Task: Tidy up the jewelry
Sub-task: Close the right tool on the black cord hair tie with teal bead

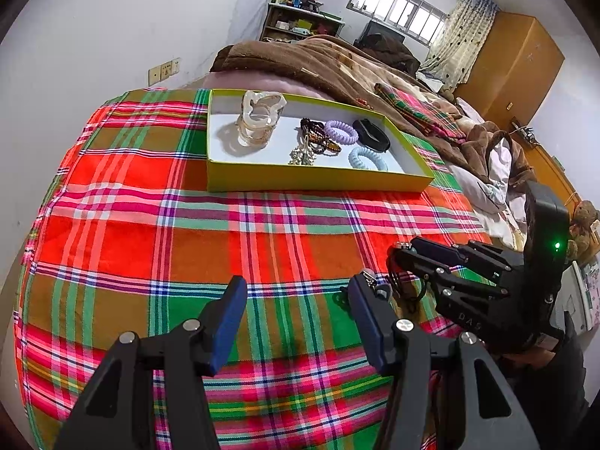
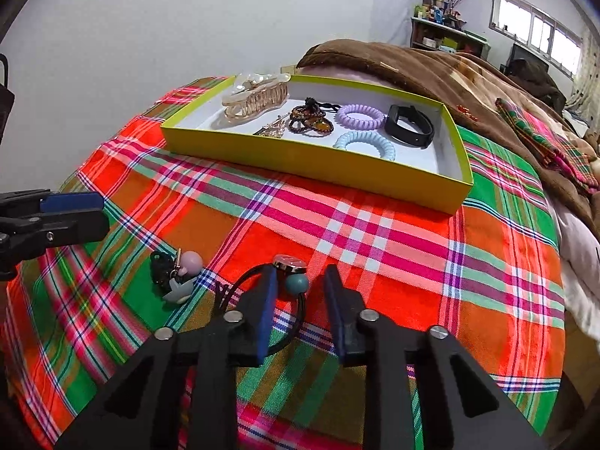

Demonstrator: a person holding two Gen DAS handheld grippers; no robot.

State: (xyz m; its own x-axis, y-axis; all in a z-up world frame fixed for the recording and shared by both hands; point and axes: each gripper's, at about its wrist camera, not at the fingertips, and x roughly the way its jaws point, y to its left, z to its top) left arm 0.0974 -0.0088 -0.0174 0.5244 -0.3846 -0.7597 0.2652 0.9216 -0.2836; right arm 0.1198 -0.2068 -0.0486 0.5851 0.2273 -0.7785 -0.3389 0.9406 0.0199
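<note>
A yellow-green box (image 1: 318, 180) (image 2: 311, 161) holds a clear hair claw (image 1: 258, 120) (image 2: 255, 99), dark bead bracelets (image 2: 309, 118), a purple coil tie (image 1: 340, 132) (image 2: 360, 116), a blue coil tie (image 1: 367, 158) (image 2: 365, 143) and a black band (image 1: 371, 133) (image 2: 410, 125). My left gripper (image 1: 296, 300) is open and empty above the plaid cloth. My right gripper (image 2: 300, 281) (image 1: 393, 258) is open over a black hair tie with a teal bead (image 2: 297, 284) and a round metal charm (image 2: 288, 262). A hair tie with a pink bead (image 2: 178, 275) lies to its left.
The plaid cloth (image 1: 150, 225) covers the bed's near end. A brown blanket (image 1: 318, 63) and pillows lie beyond the box. A shelf (image 1: 300, 22), a window and a wooden wardrobe (image 1: 517, 63) stand at the far wall.
</note>
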